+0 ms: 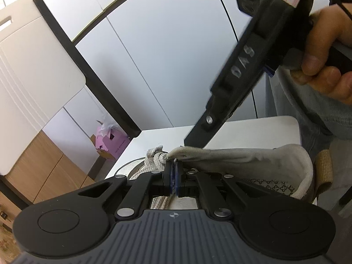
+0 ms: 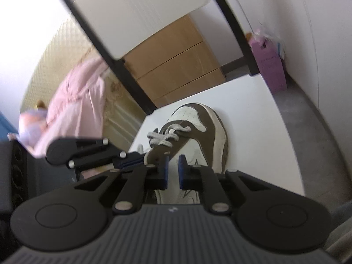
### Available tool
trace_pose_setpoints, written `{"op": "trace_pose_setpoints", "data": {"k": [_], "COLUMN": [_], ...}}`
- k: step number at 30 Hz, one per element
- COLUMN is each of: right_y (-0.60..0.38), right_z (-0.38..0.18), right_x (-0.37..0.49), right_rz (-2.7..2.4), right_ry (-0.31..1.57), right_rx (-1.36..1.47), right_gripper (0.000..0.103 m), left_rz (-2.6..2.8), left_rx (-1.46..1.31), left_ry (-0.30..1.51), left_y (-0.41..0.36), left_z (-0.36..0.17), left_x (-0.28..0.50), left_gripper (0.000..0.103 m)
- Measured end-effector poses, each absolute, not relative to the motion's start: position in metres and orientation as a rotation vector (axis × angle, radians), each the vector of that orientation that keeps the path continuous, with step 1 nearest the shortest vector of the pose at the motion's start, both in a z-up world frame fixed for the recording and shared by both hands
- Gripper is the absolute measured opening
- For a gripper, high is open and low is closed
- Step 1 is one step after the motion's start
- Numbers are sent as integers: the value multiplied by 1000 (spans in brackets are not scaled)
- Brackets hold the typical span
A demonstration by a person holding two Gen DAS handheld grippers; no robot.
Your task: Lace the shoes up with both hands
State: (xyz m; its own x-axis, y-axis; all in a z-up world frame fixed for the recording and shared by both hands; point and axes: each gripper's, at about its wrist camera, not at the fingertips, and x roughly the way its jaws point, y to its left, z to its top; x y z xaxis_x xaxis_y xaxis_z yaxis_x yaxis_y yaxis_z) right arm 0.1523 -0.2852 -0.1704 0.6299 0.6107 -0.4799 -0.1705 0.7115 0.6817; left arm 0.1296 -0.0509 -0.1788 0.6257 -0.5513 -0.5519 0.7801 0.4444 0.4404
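The shoe [image 2: 198, 132] lies just beyond the right claw [image 2: 173, 169].

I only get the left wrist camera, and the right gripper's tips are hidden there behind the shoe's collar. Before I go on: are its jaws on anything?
Observer: No. The right gripper stands with its jaws apart and nothing between the pads. The shoe lies beyond them.
Operator: Which way does the shoe point?
Observer: Its toe points away from the right camera, and it rests on the white table.
Operator: How far is it laced?
Observer: The lace crosses only the eyelets toward the toe. The nearer eyelets look empty.
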Motion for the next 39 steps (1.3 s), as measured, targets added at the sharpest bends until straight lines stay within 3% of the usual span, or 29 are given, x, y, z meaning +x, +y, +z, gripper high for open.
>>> {"op": "trace_pose_setpoints", "data": {"k": [5,14,17,19,21,23,27,39], "right_y": [-314,-312,-312,-312,-312,-311,-309,-294], "right_z": [-201,-212,-215,-216,-216,-217,-219,-223], "right_x": [158,165,164,165,165,165,167,173], "right_rz": [455,469,458,458,459,459,461,480], "right_ry": [761,776,774,773,774,774,775,791], "right_rx": [1040,1153,1169,1169,1174,1175,1174,1171], "right_gripper": [12,12,3,3,3,3,3,3], "left_rz": [-849,-846,-837,-825,-807,-765,-694,-488], "left_rx": [700,665,649,629,594,554,464,391], "left_ry": [355,367,375,393,416,436,450,590], "left_y": [-51,-54,-54,-53,-51,-48,-35,-50], "left_z": [-178,-176,-175,-173,-171,-168,-157,-153], "left_x": [130,130,131,132,135,136,131,98], "left_gripper": [2,2,3,5,10,24,41,42]}}
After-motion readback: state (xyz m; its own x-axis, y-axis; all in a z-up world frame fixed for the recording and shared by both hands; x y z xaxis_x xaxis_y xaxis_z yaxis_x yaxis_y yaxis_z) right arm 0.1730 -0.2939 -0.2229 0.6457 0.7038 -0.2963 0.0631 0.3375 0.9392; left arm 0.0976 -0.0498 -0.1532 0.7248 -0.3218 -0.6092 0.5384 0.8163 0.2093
